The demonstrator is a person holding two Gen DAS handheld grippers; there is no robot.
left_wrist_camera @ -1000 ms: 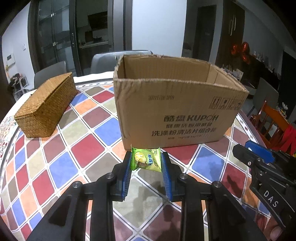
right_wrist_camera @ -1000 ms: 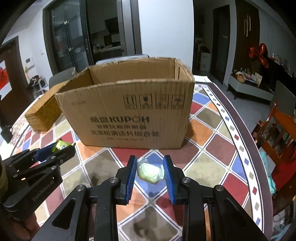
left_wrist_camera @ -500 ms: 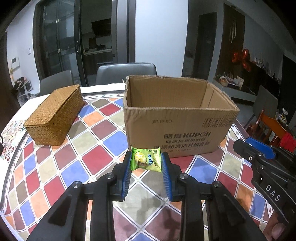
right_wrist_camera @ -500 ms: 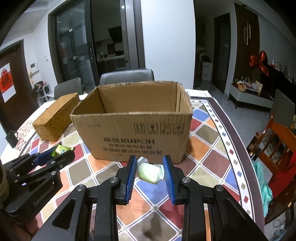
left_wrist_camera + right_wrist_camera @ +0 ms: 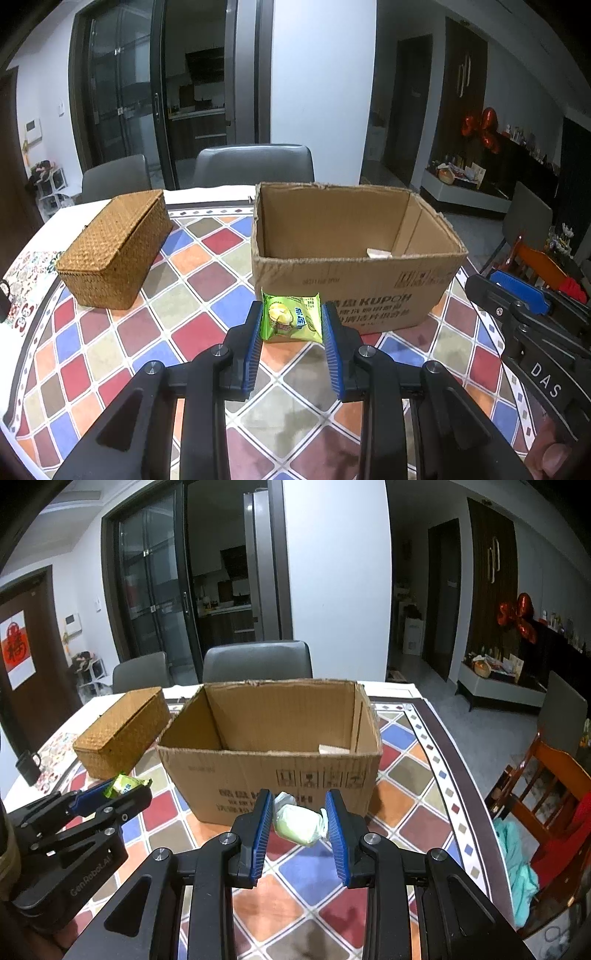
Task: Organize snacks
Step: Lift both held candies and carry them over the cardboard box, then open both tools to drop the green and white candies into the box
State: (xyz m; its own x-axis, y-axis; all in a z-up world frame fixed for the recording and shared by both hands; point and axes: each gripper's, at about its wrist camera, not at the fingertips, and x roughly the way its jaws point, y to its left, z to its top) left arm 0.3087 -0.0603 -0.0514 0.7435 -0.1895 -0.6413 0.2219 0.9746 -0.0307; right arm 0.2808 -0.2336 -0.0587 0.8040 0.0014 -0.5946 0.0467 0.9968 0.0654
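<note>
A: Snacks sit in both tools. The left gripper [image 5: 291, 325] is clamped on a green durian packet [image 5: 290, 319]; the right gripper [image 5: 299, 821] pinches a pale green wrapped sweet [image 5: 300, 824].

B: And the cardboard box [image 5: 354, 284]?

A: At twelve o'clock from both, open on the checkered table [image 5: 207, 295]. Its floor is mostly hidden by the near wall; only a white scrap [image 5: 378, 253] shows. The wicker box [image 5: 114, 247] lies at ten o'clock.

Home dining room: grey dining chairs [image 5: 257, 661] beyond the fingers at a tile-patterned surface [image 5: 207, 273], glass sliding doors [image 5: 159, 602] to a kitchen, red balloons [image 5: 517, 616] on the sideboard.
</note>
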